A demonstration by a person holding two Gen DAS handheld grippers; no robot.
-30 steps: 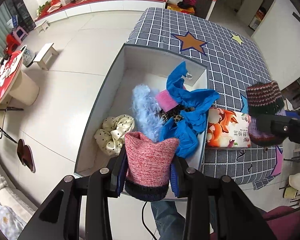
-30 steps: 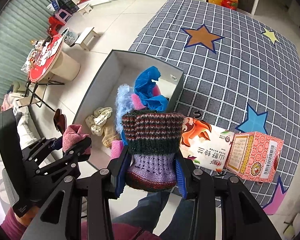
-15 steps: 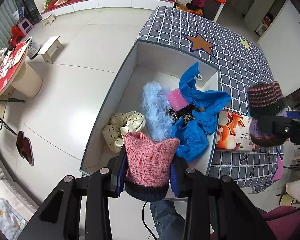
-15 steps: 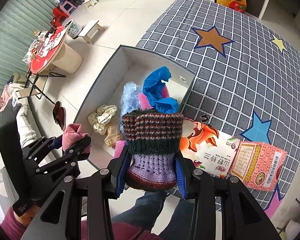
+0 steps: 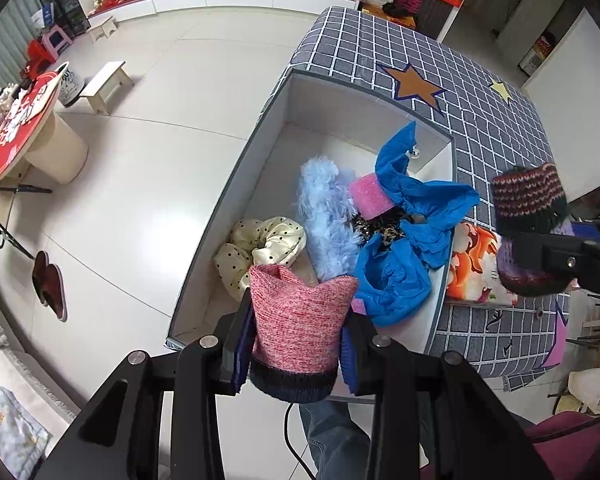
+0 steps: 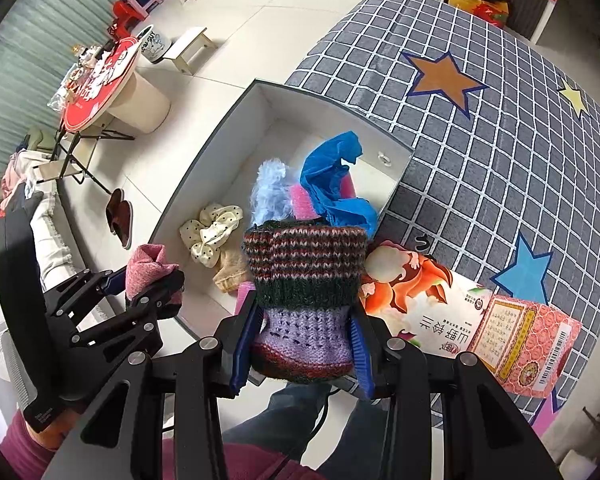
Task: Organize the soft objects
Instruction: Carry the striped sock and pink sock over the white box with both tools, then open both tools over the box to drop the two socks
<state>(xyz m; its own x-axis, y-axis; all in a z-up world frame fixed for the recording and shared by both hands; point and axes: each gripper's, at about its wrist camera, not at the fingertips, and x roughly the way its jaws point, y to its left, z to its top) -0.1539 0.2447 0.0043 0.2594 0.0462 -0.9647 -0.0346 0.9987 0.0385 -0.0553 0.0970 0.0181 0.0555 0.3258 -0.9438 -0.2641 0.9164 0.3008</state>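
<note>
A pink knitted piece with a dark hem (image 5: 298, 332) is clamped between the pads of the left gripper (image 5: 296, 340), above the near edge of the white box (image 5: 236, 184). A striped knitted piece with a purple part (image 6: 304, 300) is gripped in the same way by the right gripper (image 6: 302, 340), at the near right corner of the box. Inside the box are seen a dotted cream scrunchie (image 5: 260, 248), a pale blue fluffy item (image 5: 324, 204), a pink sponge (image 5: 370, 196) and blue cloth (image 5: 412, 240). Two printed packets (image 6: 472, 316) are laid on the checked cover (image 6: 500, 128), just right of the box.
</note>
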